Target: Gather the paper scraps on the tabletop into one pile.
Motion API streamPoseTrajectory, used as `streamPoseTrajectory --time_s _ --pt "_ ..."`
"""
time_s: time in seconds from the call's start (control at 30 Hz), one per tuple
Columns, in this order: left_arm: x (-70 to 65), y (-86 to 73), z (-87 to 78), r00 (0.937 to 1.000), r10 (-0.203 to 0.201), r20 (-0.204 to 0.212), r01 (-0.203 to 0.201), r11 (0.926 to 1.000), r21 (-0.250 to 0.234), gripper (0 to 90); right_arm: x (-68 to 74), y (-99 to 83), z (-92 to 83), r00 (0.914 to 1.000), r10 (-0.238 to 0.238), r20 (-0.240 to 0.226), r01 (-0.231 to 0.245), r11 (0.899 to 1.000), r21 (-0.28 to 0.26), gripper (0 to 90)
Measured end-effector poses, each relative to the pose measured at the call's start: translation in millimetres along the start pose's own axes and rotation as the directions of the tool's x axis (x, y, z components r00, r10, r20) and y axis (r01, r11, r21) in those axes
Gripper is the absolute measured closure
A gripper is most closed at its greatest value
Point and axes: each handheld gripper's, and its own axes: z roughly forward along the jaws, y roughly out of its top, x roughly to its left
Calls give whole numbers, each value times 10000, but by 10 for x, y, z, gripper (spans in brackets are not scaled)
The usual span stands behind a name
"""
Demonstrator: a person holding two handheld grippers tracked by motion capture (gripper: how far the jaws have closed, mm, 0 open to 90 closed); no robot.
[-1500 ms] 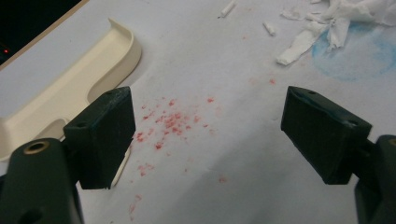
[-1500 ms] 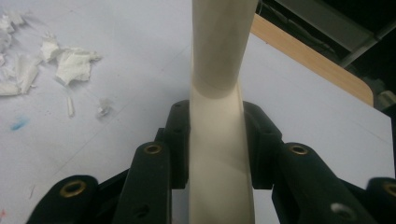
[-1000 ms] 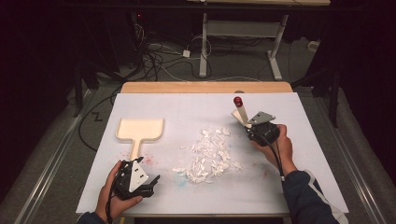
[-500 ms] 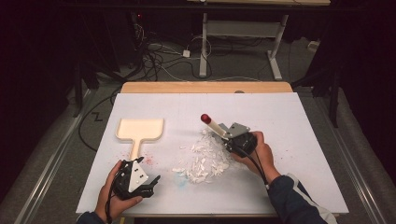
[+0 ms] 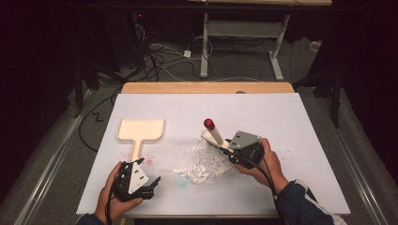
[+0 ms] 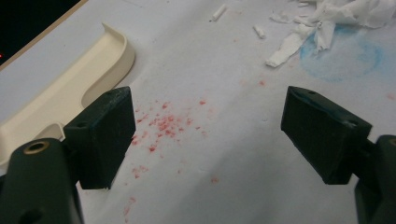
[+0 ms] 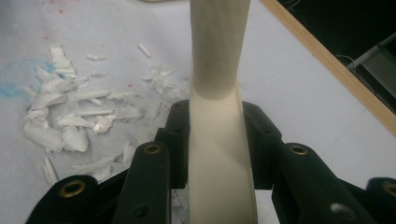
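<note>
High view: the right tongs point(image 5: 224, 146) clamp a cream brush point(image 5: 214, 133), red tip raised, beside the paper scraps point(image 5: 202, 163) at mid-bench. The dustpan point(image 5: 140, 132) lies left, near the left tongs point(image 5: 149, 182).

Left gripper view: jaws stand wide, empty; red specks point(image 6: 161, 125) appear here.

Right gripper view: the grip on the handle point(image 7: 219, 140) shows closely. Sweep low towards the dustpan.

Paper scraps point(image 5: 204, 161) between dustpan point(image 5: 140, 131), brush point(image 5: 215, 133)
</note>
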Motion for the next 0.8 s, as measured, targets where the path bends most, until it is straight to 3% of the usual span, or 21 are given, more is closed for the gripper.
streamPoseTrajectory --time_s 0.13,0.2,0.37,0.43,0.5,0.53,0.57,0.63,0.73,0.8 --pt "3 -3 0 10000 -42 -10 42 10000 -6 170 -103 -11 -102 9995 317 35 -316 9991 -283 682" --pt "8 -1 -1 10000 -71 29 71 10000 -18 170 -229 -29 -173 9978 633 219 -620 9964 -577 683" --pt "7 10 18 9999 -81 72 80 10000 30 170 -422 -36 -137 9921 1048 688 -972 9897 -1051 683" --pt "7 15 26 9999 -141 99 141 9999 4 170 -519 -51 -42 9882 1285 829 -1172 9846 -1296 683" --pt "8 18 33 9998 -136 110 136 9999 11 170 -642 -76 190 9823 1152 1476 -958 9865 -1327 683" --pt "8 20 37 9999 -131 105 130 9999 55 170 -642 -76 190 9823 1152 1476 -958 9865 -1327 683" --pt "14 20 46 9995 -248 210 248 9997 15 170 -719 -98 367 9785 1140 1717 -932 9878 -1251 683" --pt "21 18 48 9991 -326 257 326 9995 -1 170 -766 -121 533 9722 1100 2065 -875 9895 -1153 683" --pt "31 0 67 9983 -410 413 407 9991 66 170 -742 -136 739 9704 651 2327 -457 9951 -880 683" --pt "25 -6 76 9978 -415 517 407 9991 151 170 -696 -134 833 9817 421 1855 -245 9951 -960 683"
